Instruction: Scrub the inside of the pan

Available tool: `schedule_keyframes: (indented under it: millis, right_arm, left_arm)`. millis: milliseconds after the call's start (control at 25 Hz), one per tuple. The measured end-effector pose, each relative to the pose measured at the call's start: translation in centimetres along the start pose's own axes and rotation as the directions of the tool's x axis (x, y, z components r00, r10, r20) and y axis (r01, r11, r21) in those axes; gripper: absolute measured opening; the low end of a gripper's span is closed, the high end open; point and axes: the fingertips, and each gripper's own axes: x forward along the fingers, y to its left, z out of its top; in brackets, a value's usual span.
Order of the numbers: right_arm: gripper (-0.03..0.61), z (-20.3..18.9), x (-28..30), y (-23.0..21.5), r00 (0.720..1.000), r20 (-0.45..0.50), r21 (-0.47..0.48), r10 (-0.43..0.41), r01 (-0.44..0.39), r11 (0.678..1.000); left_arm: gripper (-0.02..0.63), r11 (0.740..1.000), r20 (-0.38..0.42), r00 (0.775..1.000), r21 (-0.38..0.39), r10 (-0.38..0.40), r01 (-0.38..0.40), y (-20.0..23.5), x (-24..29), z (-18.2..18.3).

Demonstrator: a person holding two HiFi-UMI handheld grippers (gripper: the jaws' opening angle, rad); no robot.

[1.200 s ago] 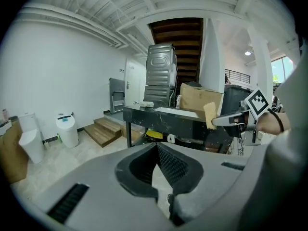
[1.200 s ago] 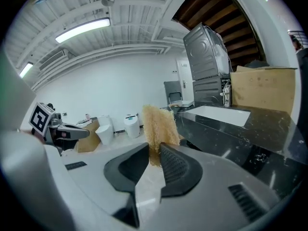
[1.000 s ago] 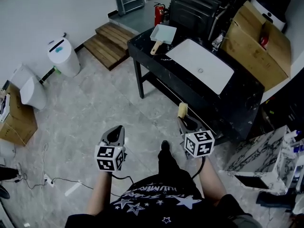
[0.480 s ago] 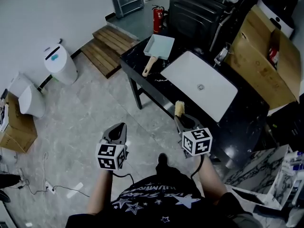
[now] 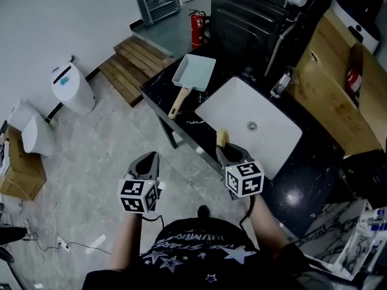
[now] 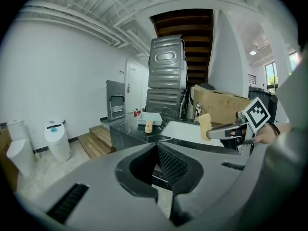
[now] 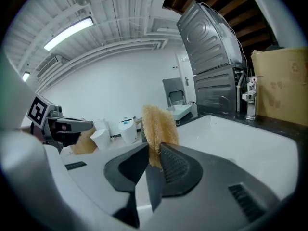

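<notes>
1 sponge point(image 5: 222, 138) in right gripper point(image 5: 225, 150), near counter point(image 5: 156, 93) edge.

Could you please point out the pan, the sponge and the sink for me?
pan point(image 5: 195, 72), head view, its square bowl.
sponge point(image 7: 159, 125), right gripper view, its upper half.
sink point(image 5: 273, 132), head view, its white basin.

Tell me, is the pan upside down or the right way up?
Right way up. The pan sits flat on the black counter, its raised rim and hollow inside facing the ceiling. It looks empty.
</notes>
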Motion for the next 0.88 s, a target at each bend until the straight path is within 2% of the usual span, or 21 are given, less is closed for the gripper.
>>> schedule_keyframes:
  millis: [400, 640, 880]
  right_arm:
    - [0.071, 1.5, 2.2, -1.1, 0.999, 0.004, -0.002, 0.052, -0.052, 0.999]
    - [0.071, 2.3, 4.0, -2.1, 1.0, 0.001, -0.005, 0.02, -0.02, 1.0]
    - [0.071, 5.0, 7.4, -4.3, 1.0, 0.006, -0.029, -0.029, 0.029, 0.999]
  left_arm:
    - [0.009, 1.0, -0.031, 0.999, 0.029, 0.01, -0.009, -0.3, 2.8, 1.4]
    - [0.009, 0.995, 0.005, 1.0, 0.098, -0.005, 0.004, 0.8, 5.2, 3.4]
    - [0.009, 0.99, 0.048, 0.997, 0.131, -0.054, 0.047, 3.8, 10.4, 6.9]
